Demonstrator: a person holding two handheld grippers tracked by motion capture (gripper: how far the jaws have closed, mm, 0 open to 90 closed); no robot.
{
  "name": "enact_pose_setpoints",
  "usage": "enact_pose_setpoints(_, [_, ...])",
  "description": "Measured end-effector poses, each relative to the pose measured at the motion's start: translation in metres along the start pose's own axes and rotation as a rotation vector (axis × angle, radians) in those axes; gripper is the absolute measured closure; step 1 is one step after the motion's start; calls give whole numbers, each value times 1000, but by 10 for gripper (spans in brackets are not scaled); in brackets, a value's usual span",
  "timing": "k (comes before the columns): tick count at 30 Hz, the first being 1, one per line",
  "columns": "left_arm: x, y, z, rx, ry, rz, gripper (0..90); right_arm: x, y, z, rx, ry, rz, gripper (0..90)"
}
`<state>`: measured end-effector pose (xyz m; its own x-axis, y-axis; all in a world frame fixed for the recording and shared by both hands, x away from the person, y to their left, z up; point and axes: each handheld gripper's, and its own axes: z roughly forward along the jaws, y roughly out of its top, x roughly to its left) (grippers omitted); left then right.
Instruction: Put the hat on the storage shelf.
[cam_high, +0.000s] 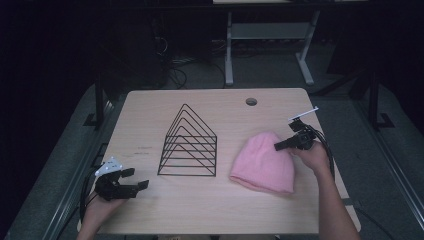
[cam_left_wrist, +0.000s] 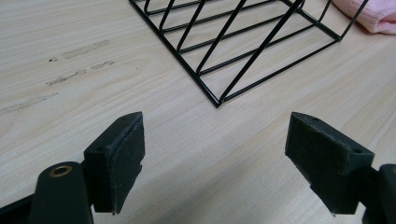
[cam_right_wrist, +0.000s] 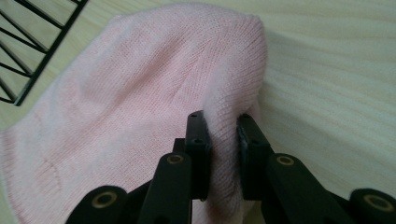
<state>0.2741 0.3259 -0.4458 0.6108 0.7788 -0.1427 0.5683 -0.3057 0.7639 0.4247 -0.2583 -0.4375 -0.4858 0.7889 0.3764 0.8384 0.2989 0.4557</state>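
The right gripper (cam_right_wrist: 223, 140) had pinched a fold of the soft, light pink beanie (cam_right_wrist: 140, 107) near its crown; the left gripper (cam_left_wrist: 215, 158) waited wide open, holding nothing.

Bare counter (cam_high: 210, 205) runs along the near edge, open from the left gripper (cam_high: 134, 179) across to the pink hat (cam_high: 265, 162). The black wire rack (cam_high: 189, 145) stands mid-counter, blocking the straight way between the two sides. A narrow lane, seemingly free, separates rack and hat. Behind the rack the counter lies open to the cable hole (cam_high: 251, 102).
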Motion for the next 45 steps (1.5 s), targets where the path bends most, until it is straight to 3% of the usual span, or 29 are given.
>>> enact_pose_setpoints(6, [1,-1,0,-1,-4,-11,201,4,4,-13,-34,36,-12,773])
enact_pose_setpoints(17, [2,1,-3,-4,-30,-28,204,17,13,-39,-84,56,-59,773])
enact_pose_setpoints(24, [-1,7,-4,16,-37,6,220,30,18,-59,-110,63,-108,773])
enact_pose_setpoints(31, [0,16,-8,26,-64,15,223,47,26,-78,-134,64,-158,774])
enact_pose_setpoints(37, [1,20,-13,32,-76,10,224,62,33,-95,-160,50,-203,775])
enact_pose_setpoints(45, [0,37,-26,37,-104,50,224,83,42,-116,-178,29,-272,778])
